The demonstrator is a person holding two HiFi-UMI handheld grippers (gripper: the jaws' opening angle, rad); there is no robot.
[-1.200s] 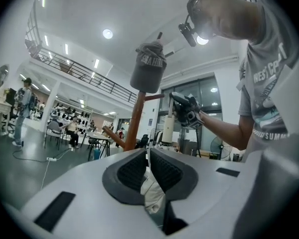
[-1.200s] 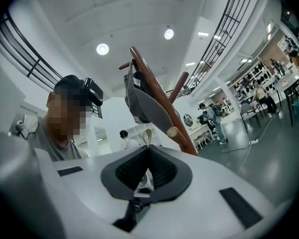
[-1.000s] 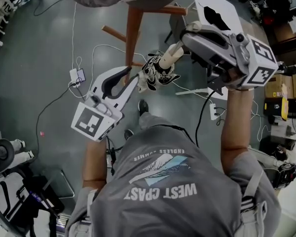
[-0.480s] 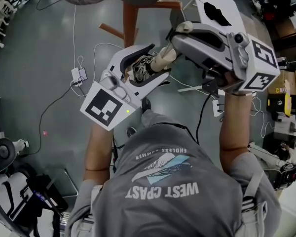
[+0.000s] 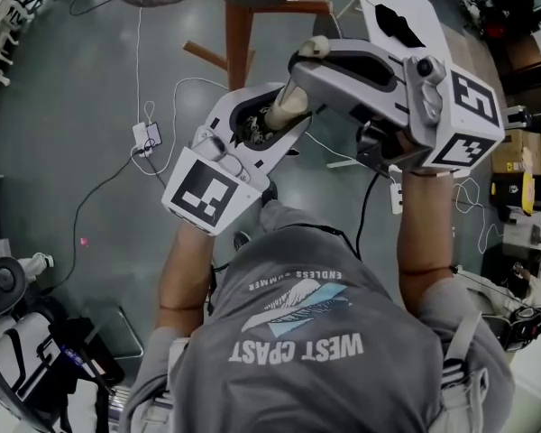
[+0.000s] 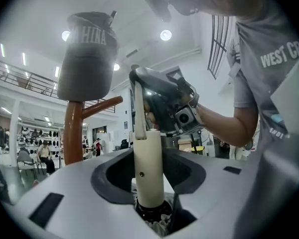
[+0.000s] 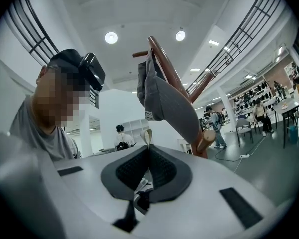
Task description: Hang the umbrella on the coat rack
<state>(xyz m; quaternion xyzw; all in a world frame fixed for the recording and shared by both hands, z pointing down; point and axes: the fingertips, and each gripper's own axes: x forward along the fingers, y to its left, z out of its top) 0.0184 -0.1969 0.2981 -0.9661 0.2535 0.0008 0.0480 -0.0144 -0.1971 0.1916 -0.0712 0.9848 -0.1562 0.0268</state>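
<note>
Atop coat rack (image 6: 74, 128), cap (image 6: 87, 59) lettered "HINA"

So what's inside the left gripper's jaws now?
The umbrella's cream handle, with gaps either side as the left gripper closes its jaws. Its folded canopy below is mostly covered.

Grey floor (image 5: 63, 88), white cables (image 5: 137, 61); round ceiling lights (image 7: 111, 38), balcony railings (image 7: 249, 34).

Grey printed T-shirt (image 5: 298, 350); white left claw (image 5: 275, 115), right claw (image 5: 305, 59)
</note>
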